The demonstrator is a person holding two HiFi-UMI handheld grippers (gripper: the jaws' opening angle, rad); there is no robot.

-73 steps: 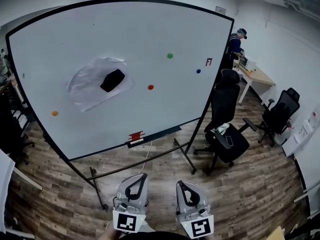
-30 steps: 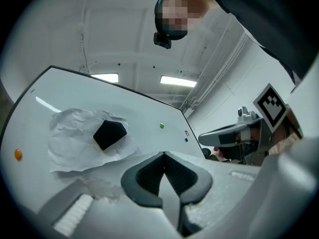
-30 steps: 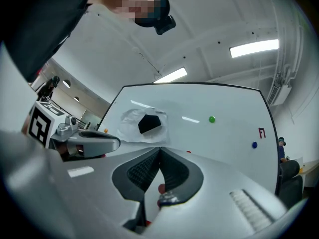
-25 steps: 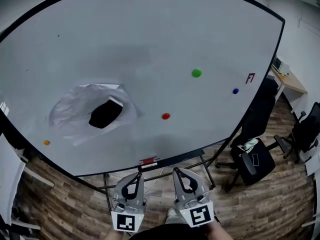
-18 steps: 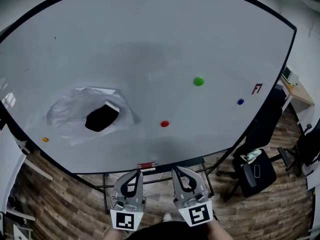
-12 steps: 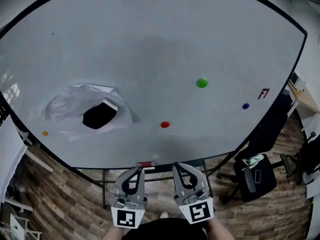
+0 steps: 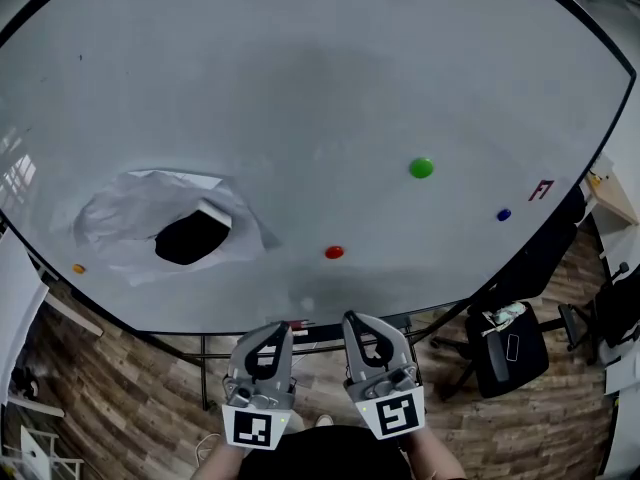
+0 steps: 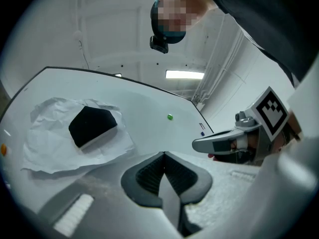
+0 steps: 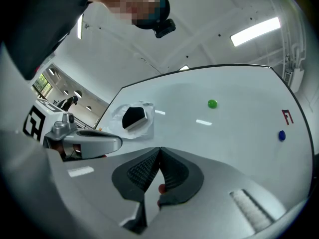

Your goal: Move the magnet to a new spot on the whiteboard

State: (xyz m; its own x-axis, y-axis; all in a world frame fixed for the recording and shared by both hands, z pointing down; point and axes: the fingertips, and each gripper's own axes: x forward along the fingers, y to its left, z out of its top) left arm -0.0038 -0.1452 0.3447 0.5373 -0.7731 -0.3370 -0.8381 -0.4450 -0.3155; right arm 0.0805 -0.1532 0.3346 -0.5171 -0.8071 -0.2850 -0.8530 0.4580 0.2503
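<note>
Ahead of right gripper [image 7: 353, 320], red magnet [image 7: 334, 252] on whiteboard [image 7: 300, 88]

Left gripper [image 8: 163, 154]: jaws pressed together, nothing between them
Whiteboard [image 8: 144, 103]: big, white, past the jaws
Paper [image 8: 45, 146]: white, crumpled, on the board's left
Black block [image 8: 92, 126]: on the paper
Green magnet [image 8: 170, 117]: small dot, right of the paper
</note>
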